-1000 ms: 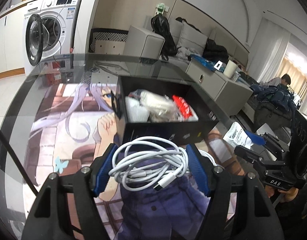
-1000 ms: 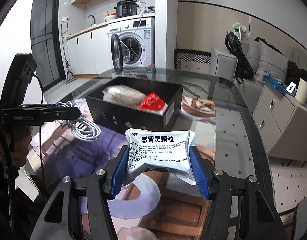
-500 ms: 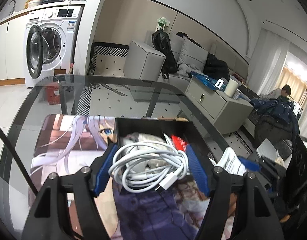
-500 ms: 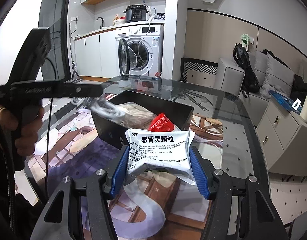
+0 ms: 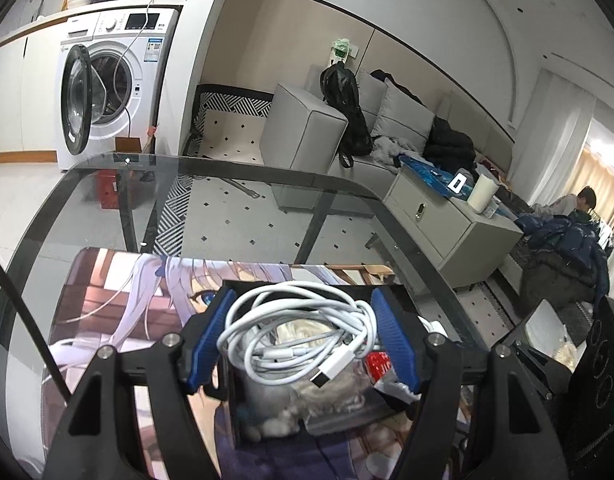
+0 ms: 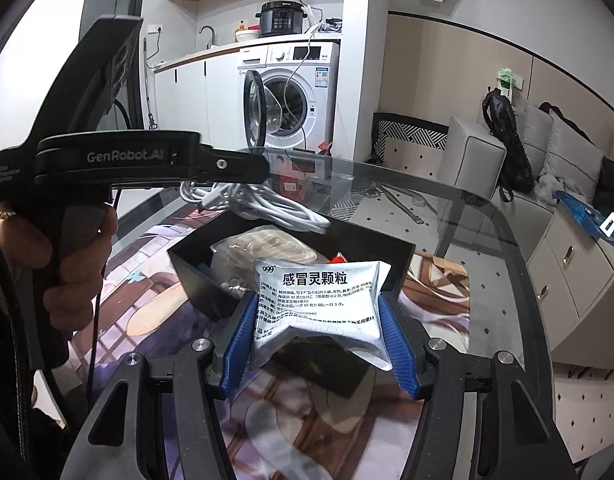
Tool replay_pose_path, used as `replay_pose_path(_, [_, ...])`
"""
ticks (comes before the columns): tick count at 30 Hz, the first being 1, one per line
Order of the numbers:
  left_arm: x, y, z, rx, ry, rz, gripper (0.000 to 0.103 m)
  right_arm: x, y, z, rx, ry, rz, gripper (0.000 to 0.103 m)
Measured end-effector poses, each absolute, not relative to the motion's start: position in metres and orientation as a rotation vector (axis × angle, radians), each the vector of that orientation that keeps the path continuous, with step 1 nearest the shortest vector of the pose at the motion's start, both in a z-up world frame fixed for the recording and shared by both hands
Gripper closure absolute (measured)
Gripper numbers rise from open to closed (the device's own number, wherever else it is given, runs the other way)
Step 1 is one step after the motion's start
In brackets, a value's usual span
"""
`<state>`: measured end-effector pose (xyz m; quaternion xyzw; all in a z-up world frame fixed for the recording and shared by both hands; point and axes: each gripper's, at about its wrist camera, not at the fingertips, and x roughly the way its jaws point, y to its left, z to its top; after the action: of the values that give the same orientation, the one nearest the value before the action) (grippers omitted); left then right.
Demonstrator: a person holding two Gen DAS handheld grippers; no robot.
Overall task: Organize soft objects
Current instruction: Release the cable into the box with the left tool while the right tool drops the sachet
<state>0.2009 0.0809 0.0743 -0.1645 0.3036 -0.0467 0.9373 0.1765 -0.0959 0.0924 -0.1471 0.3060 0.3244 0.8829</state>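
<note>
While clamped, hand-held gripper above box

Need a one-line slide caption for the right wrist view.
Right gripper grips a silver medicine sachet before the black box; left gripper's white cable hangs above it.

Left gripper and right gripper each clamped on a load

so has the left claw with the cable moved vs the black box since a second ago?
Yes. The left claw, shut on the white cable, has moved toward the black box and is now over it; before, it was short of the near wall.
</note>
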Motion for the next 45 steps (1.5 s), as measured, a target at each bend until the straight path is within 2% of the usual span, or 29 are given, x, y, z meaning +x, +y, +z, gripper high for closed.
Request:
replay_pose_path(11, [0.222,0.069,0.061,-0.28,0.652,-0.054,0.033,0.2,-0.082,0.08,-0.321,0.65,0.641,0.043])
replay_pose_path(15, [0.222,0.068,0.06,-0.266,0.663,-0.032,0.03,0.198,-0.083,0.082,-0.328,0.616,0.62,0.022])
replay_pose_path(17, [0.219,0.069,0.061,-0.269,0.657,-0.038,0.017,0.195,-0.087,0.086,-0.327,0.603,0.618,0.018])
replay_pose_path(20, [0.213,0.067,0.063,-0.257,0.654,-0.051,0.008,0.19,-0.093,0.09,-0.334,0.595,0.601,0.016])
replay_pose_path(22, [0.208,0.065,0.065,-0.248,0.65,-0.051,0.003,0.187,-0.099,0.092,-0.32,0.591,0.591,0.011])
replay_pose_path(26, [0.19,0.071,0.067,-0.261,0.634,-0.045,0.0,0.183,-0.113,0.096,-0.266,0.585,0.586,0.001])
replay_pose_path(37, [0.12,0.079,0.073,-0.185,0.524,0.036,0.0,0.168,-0.139,0.104,-0.158,0.542,0.581,0.0])
replay_pose_path(45, [0.098,0.074,0.056,-0.117,0.531,0.096,0.0,0.151,-0.146,0.1,-0.116,0.51,0.613,0.001])
